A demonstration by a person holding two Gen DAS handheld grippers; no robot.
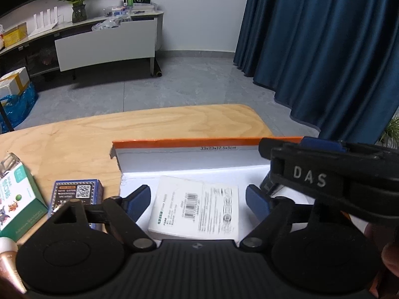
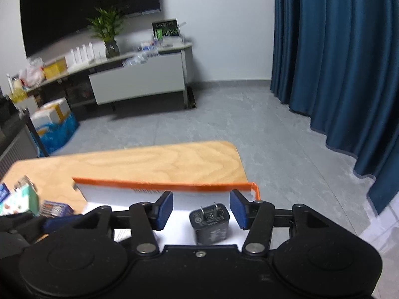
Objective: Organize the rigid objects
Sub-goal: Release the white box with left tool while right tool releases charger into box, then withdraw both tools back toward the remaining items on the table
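An orange-rimmed cardboard box (image 1: 189,141) with a white inside lies on the wooden table. A flat white labelled box (image 1: 194,211) lies inside it. My left gripper (image 1: 198,199) is open, its blue pads either side of the white box and apart from it. A black plug adapter (image 2: 210,225) stands inside the orange-rimmed box (image 2: 164,185). My right gripper (image 2: 201,208) is open around it without touching. The right gripper's body also shows at the right of the left wrist view (image 1: 331,182).
On the table (image 1: 149,127) left of the box lie a dark blue small box (image 1: 76,194), a green-and-white bandage box (image 1: 17,199) and a copper-coloured tube (image 1: 8,264). Beyond the table are grey floor, a blue curtain (image 1: 324,44) and a cluttered desk (image 1: 82,25).
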